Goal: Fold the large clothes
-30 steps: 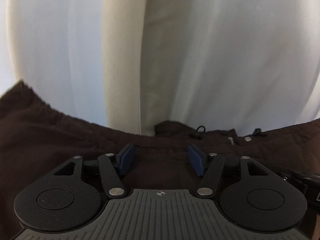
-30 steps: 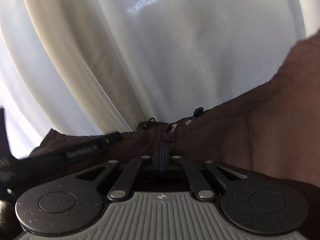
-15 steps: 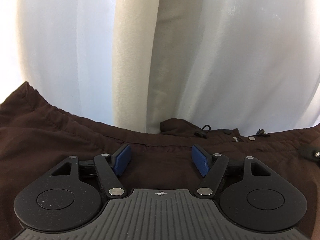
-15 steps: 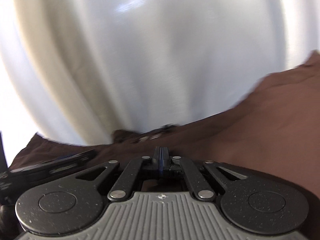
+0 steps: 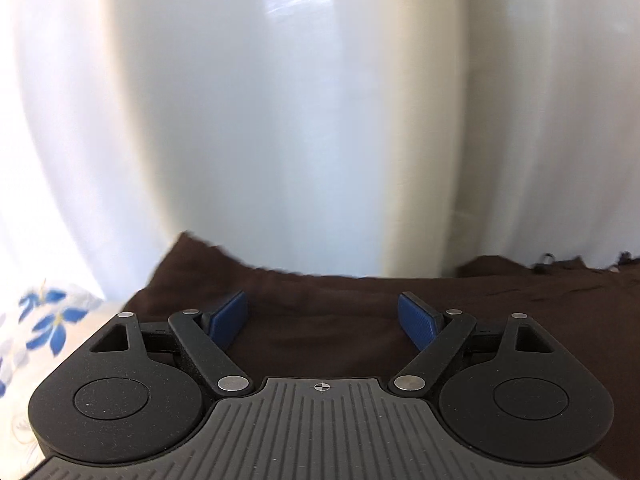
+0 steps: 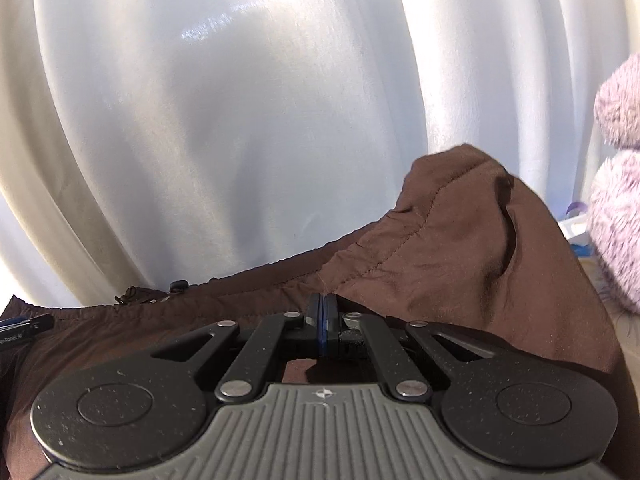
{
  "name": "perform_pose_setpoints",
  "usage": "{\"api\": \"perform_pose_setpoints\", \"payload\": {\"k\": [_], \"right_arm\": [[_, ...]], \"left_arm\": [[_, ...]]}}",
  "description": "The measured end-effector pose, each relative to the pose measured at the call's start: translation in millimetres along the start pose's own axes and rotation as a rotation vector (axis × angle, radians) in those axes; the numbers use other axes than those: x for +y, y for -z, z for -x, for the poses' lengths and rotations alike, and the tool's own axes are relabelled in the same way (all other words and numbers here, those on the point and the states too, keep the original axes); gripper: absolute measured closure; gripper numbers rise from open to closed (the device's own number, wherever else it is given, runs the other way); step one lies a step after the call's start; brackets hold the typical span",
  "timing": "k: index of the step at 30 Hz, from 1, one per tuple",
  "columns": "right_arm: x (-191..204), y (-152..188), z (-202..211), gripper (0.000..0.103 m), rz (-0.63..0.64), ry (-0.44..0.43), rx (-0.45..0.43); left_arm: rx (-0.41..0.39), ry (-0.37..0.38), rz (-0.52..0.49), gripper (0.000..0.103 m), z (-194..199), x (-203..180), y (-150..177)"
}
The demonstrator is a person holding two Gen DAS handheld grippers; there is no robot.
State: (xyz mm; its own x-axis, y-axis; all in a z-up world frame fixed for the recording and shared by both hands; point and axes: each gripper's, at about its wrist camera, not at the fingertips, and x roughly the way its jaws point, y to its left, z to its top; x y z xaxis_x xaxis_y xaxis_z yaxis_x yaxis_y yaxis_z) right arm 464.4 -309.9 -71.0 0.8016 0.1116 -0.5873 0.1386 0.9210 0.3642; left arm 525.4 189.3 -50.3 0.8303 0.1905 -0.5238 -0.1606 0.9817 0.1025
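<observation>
My right tongs [image 6: 323, 322] are pressed together, their blue pads meeting at a seam of the brown garment [image 6: 460, 256]. White curtains [image 6: 240, 120] hang behind it; a fuzzy lilac plush [image 6: 616, 184] sits at the right edge.

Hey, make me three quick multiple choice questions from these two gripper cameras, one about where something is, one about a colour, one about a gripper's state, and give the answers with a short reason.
1. Where is the fluffy lilac item in the right wrist view?
A. Right edge
B. Left edge
C. Between the fingers

2. What colour is the garment?
A. White
B. Dark brown
C. Blue

3. How do the left gripper jaws stand?
A. Shut on the garment
B. Shut on nothing
C. Wide apart

Answers:
1. A, it sits at the frame's right edge, beside the garment.
2. B, the fabric is dark brown in both views.
3. C, its jaws have just been opening; its blue pads stand apart above the cloth, gripping nothing.
</observation>
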Motion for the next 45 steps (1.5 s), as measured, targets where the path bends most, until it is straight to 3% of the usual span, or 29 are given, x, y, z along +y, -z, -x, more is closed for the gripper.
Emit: {"api": "perform_pose_setpoints", "payload": {"k": [5,13,17,20,22,27,31,35,37,38,39,41,43,45], "right_arm": [[-23,3,-4,0.103,-0.118,-0.096,-0.002],[-55,11,-9,0.103,-0.296,-0.23,-0.009],[-52,4,-4,0.103,-0.286,-0.209,0.018],[-47,-6,19,0.096,-0.129,-0.135,0.013],[-56,-5,32,0.092,-0.09,-0.123,-0.015],[-101,11,22,0.103,-0.351,-0.236,-0.017],[-111,14,19,0.103,-0.402,-0.274,-0.012],[-116,13,29,0.103,-0.407,-0.255,-0.013],[-106,5,41,0.103,-0.38,-0.179,0.012],[-102,1,54,0.095,-0.343,-0.147,0.019],[-99,-1,71,0.077,-0.299,-0.117,0.006],[-102,6,114,0.058,-0.251,-0.07,-0.04],[-113,22,155,0.055,-0.273,-0.023,-0.015],[-126,44,185,0.053,-0.324,0.009,0.064]], "left_arm": [[0.033,0.111,0.184,0.014,-14,32,14],[0.043,0.167,0.242,0.01,-18,46,18],[0.058,0.15,0.187,0.01,-6,51,6],[0.02,0.083,0.086,0.008,12,65,3],[0.03,0.105,0.134,0.007,11,77,8],[0.048,0.158,0.24,0.007,-1,91,23],[0.054,0.185,0.357,0.007,-7,105,29],[0.107,0.125,0.329,0.007,5,104,24],[0.147,0.149,0.258,0.007,24,106,21],[0.152,0.168,0.215,0.007,38,109,23],[0.15,0.19,0.176,0.007,54,114,27],[0.153,0.234,0.133,0.007,87,128,42],[0.188,0.258,0.153,0.007,112,142,64],[0.246,0.291,0.228,0.007,125,155,86]]}}
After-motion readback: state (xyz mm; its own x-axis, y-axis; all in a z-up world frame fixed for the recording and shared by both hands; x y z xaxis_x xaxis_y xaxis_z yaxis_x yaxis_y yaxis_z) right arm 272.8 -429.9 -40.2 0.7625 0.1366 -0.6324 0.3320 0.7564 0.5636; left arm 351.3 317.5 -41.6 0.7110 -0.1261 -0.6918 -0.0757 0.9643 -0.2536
